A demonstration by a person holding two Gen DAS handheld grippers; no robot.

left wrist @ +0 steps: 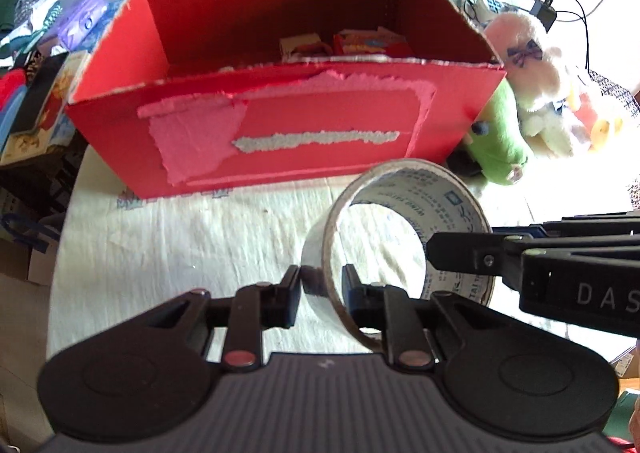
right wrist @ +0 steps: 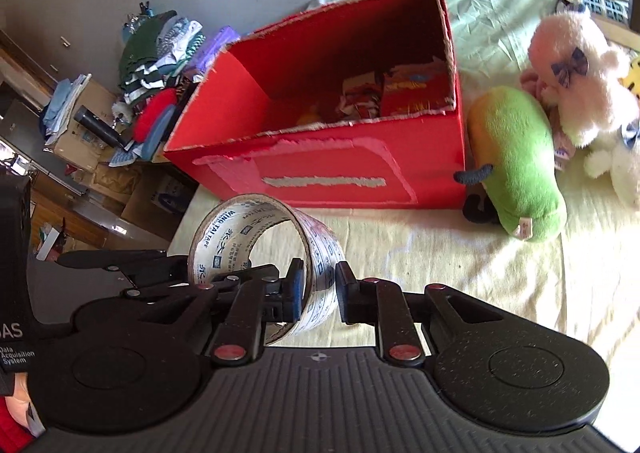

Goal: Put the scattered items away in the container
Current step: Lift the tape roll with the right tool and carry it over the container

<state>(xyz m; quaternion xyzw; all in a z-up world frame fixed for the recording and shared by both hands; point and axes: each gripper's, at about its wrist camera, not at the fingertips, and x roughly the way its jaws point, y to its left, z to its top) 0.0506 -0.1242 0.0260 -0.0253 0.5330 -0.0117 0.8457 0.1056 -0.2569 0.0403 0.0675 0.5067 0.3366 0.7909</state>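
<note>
Tape roll [left wrist: 404, 237] is pinched through its wall by both tools: left tool [left wrist: 322, 289] on one side, right tool [right wrist: 318, 287] on the opposite side, each with one finger inside the ring. Roll is held upright just above the cloth-covered desk [left wrist: 200, 237], in front of the red box [left wrist: 280, 125]. Green plush [right wrist: 516, 169] and white plush [right wrist: 580, 81] are seen right of the box.
</note>
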